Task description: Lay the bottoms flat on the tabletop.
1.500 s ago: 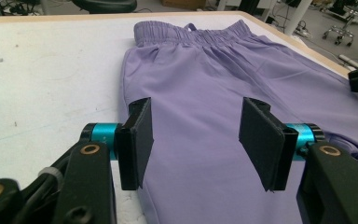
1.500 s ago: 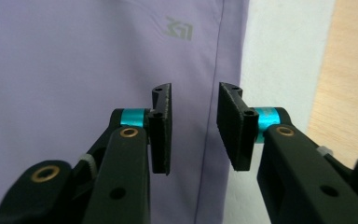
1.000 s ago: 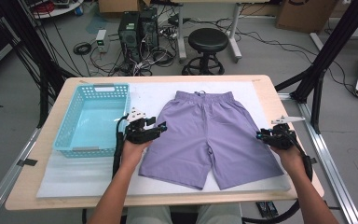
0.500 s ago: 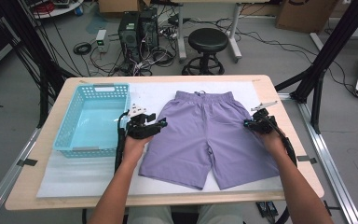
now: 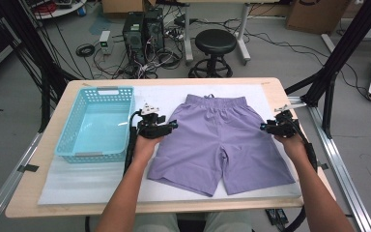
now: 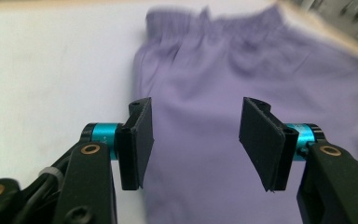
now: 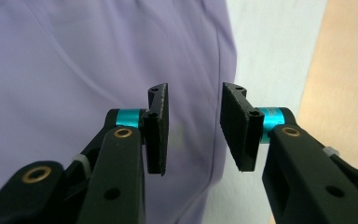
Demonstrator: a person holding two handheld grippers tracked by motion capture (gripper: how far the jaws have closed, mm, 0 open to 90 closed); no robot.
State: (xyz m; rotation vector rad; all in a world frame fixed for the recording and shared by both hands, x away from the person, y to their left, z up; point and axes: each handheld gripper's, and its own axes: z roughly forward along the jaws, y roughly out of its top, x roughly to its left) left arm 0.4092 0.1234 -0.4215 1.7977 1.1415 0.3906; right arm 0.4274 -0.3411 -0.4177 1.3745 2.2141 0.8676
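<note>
Your purple shorts lie flat on the white mat, waistband far side, just right of the blue basket. L gripper over the shorts' left edge, jaws wide, nothing held. R gripper at the right edge, jaws have just been opening, nothing between them.

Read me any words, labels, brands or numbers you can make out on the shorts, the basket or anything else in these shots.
None can be read.
Purple shorts: no print or label visible.
Blue basket: plain, no lettering.
Cardboard box on the floor: any markings too small and blurred to read.
</note>
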